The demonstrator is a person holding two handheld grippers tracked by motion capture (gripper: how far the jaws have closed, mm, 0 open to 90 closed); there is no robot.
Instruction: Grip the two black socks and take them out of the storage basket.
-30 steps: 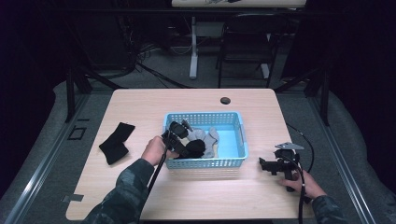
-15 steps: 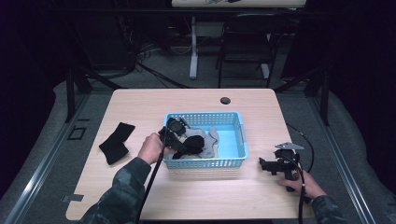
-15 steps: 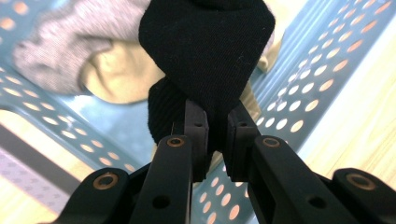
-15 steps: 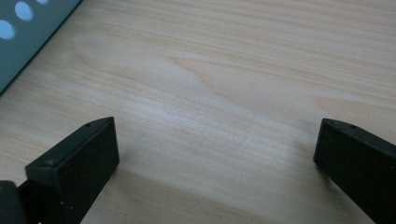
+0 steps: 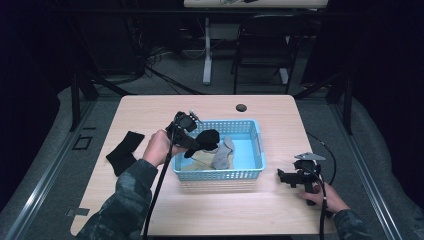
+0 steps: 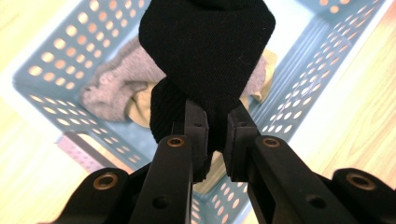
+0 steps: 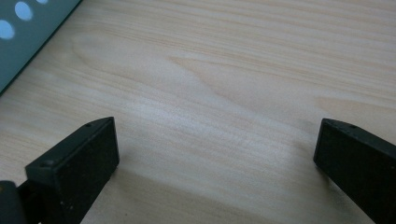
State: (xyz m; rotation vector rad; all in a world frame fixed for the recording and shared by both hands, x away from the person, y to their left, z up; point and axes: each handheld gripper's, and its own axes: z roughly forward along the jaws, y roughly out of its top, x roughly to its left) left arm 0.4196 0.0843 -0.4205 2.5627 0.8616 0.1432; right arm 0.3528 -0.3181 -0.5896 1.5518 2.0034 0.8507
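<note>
My left gripper is shut on a black sock, which hangs above the left part of the blue basket. A grey sock and a tan cloth lie inside the basket below it. Another black sock lies flat on the table at the left. My right gripper rests low over the bare wood right of the basket, its jaws wide apart and open with nothing between them.
The light wooden table has a small dark round cap near its far edge. The basket's corner is at the upper left in the right gripper view. Chairs and desk legs stand on the dark floor beyond.
My left gripper has lifted the black sock up out of the basket's contents. The right hand has stayed still.
</note>
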